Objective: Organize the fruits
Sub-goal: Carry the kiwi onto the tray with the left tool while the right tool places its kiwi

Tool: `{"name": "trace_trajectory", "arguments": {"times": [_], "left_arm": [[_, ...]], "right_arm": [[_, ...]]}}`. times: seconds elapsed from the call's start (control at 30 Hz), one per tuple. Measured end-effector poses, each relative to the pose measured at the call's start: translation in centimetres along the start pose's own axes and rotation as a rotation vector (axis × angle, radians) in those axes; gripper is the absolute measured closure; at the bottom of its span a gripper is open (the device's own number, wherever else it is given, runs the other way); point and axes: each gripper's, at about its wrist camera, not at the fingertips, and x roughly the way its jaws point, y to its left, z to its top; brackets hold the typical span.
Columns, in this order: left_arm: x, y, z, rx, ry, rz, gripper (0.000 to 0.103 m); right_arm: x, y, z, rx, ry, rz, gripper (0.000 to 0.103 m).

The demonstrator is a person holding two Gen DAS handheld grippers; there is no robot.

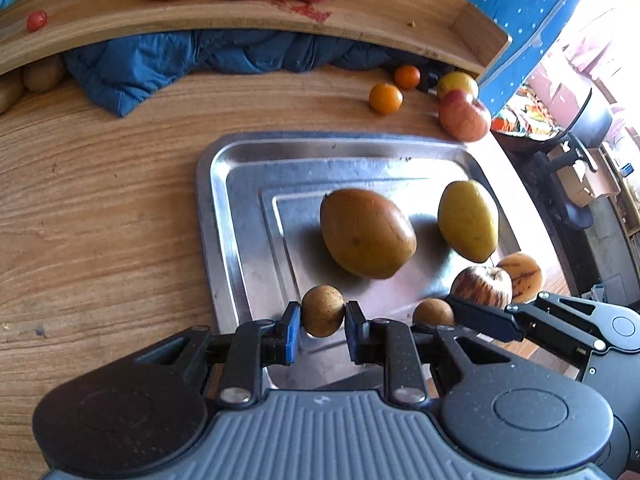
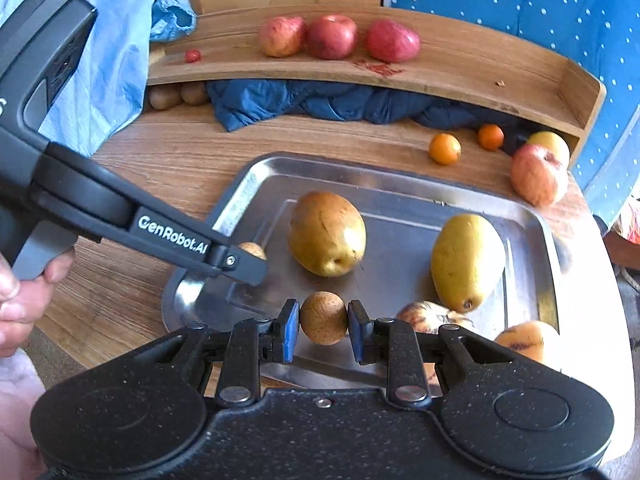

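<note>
two small brown round fruits [image 1: 322,311] [image 2: 323,318] | each clamped between jaws | above tray [image 1: 224,184]

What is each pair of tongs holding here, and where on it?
Left tongs and right tongs each pinch a small brown round fruit across its middle, over the metal tray.

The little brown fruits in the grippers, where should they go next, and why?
Probably lower both onto the metal tray and let go: each gripper, left and right, holds a small brown fruit above it, where two mangoes already lie.
</note>
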Motion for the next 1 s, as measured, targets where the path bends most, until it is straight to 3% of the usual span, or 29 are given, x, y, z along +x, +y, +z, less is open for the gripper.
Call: {"name": "trace_trajectory", "arguments": {"times": [0.47,0.7,0.9,1.0], "left_arm": [[0.3,0.1,-0.5,-0.02,0.034,0.017,0.076],[-0.8,0.3,-0.9,-0.043,0.01,0.03,0.053],[-2.6,-0.3,-1.5,-0.043,-0.024,0.077,0.017],[-3.3,-0.5,-2.0,-0.053,-0.026,0.109,0.004]], "right_arm": [[0.5,-0.1,-0.5,-0.004,0.024,0.015,0.075],[-0.4,0.0,-0.7,-0.008,0.002,0.023,0.068],[-2.0,0.3,-1.1,-0.037,-0.038,0.033,0.05],[-3.0,0.2,-1.4,-0.037,-0.057,0.042,0.035]]}}
